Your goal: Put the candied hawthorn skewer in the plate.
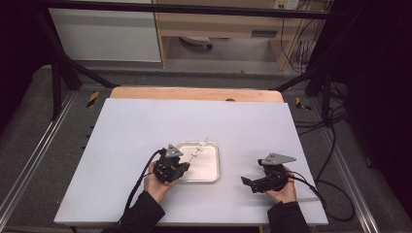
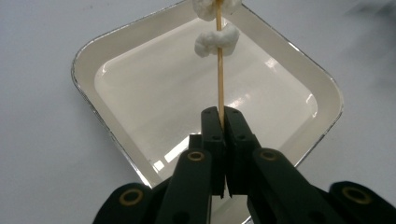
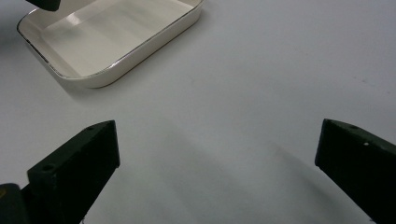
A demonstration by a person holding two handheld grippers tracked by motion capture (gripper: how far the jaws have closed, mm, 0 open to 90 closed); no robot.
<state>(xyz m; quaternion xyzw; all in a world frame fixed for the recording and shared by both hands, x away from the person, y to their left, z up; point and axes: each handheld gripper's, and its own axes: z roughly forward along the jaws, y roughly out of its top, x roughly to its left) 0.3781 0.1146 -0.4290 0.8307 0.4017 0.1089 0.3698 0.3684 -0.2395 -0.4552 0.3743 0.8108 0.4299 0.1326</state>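
A thin wooden skewer [image 2: 219, 79] carries white marshmallow pieces [image 2: 217, 40] and reaches out over a white square tray [image 2: 88, 60]. My left gripper [image 2: 220, 113] is shut on the skewer's near end, above the tray's near corner. From above, the left gripper [image 1: 180, 164] stands at the tray's [image 1: 213, 175] left edge, and the skewer [image 1: 199, 147] slants up and to the right across it. Well to the right of the tray, my right gripper [image 1: 247, 184] rests low over the table. Its jaws [image 3: 215, 154] stand wide open with nothing between them.
The tray [image 3: 100, 79] lies on a pale table top [image 1: 145, 126] with a wooden strip [image 1: 194, 93] along the far edge. Black cables [image 1: 335, 194] trail off the right side. A dark frame and a cabinet stand beyond the table.
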